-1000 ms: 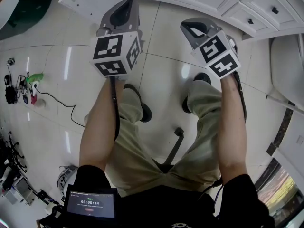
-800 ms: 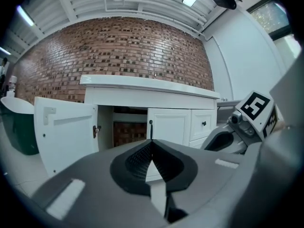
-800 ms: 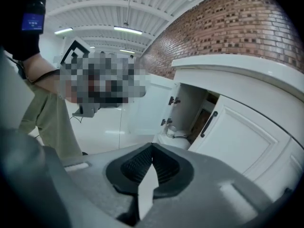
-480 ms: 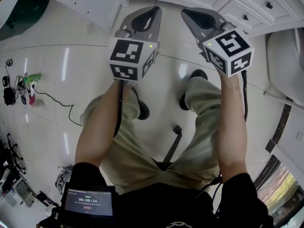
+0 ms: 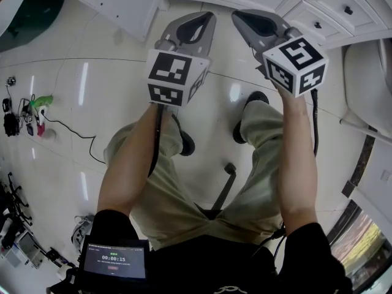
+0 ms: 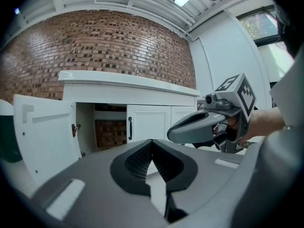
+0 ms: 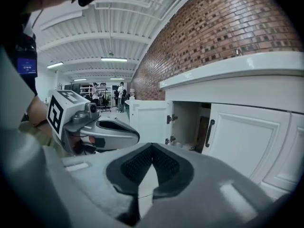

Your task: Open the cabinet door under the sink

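Door (image 6: 45,132) swung wide; L gripper (image 6: 152,147) & R gripper (image 7: 152,150) both pinched closed, empty, prob done, hold clear of it

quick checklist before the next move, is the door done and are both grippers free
1. open door swung wide: ok
2. left gripper shut, empty: ok
3. right gripper shut, empty: ok
4. both grippers apart from the doors and from each other: ok
5. shut door beside it, handle in plain sight: ok
6. whether the shut door also needs opening: cannot tell
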Tool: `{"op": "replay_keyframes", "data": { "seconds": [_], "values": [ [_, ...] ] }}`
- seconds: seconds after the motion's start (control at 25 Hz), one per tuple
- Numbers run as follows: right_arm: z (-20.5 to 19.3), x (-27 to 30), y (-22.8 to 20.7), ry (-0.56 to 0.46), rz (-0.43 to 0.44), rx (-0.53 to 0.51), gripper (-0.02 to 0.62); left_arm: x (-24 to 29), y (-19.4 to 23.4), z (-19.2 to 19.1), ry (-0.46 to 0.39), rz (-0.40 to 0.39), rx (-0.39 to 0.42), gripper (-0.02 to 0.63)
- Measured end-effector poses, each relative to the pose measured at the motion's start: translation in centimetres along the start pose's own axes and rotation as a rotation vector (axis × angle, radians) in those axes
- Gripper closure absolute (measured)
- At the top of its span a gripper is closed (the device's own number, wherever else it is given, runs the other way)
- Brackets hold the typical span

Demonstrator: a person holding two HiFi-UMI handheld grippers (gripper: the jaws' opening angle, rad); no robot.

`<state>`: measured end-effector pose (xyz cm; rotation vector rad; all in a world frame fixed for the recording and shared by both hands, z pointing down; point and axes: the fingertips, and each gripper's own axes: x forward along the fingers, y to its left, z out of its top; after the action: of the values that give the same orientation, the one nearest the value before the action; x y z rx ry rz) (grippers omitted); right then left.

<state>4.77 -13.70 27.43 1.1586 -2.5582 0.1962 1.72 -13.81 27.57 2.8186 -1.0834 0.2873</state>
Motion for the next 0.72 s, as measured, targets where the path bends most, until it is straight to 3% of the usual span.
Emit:
{"op": "replay_keyframes", "data": {
  "seconds": [0.72],
  "values": [
    [0.1, 3.3, 2.0, 0.030, 0.024, -0.022, 0.603, -2.0, 3.3, 0.2, -0.017, 0.041, 0.013, 0.589]
  ]
}}
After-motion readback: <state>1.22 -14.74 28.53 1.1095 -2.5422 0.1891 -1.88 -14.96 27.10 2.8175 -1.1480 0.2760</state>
